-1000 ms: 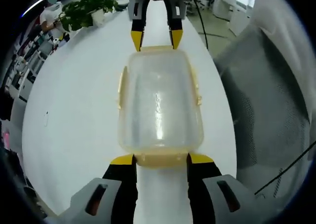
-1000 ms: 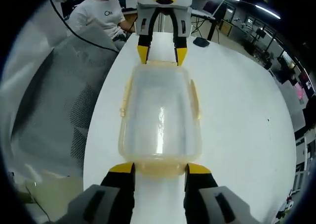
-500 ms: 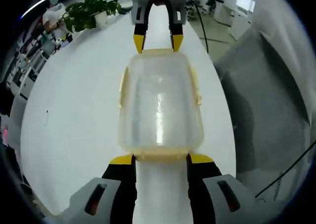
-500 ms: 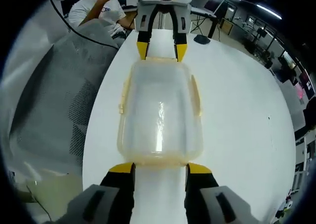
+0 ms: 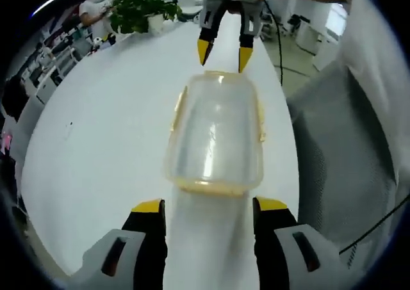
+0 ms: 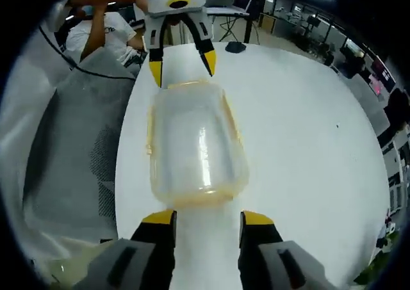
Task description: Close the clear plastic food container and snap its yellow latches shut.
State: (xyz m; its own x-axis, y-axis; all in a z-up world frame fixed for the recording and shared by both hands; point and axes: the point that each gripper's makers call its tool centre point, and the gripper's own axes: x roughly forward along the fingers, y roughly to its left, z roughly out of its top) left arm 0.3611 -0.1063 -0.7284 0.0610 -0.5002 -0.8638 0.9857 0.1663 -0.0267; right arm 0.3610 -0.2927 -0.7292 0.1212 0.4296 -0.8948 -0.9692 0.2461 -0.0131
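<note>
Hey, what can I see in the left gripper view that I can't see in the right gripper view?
Left gripper view: a potted plant at the table's far end, and the left gripper open at the bottom.

Right gripper view: a seated person in a white shirt beyond the table, and the right gripper open at the bottom.

Both: the container with its lid on, lying on the white table between the two grippers, and a grey mesh chair beside the table.

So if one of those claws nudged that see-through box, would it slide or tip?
The clear container looks empty, so probably light. It sits low and flat on the smooth white table, so it would likely slide, not tip. Its thin plastic walls may flex somewhat.
</note>
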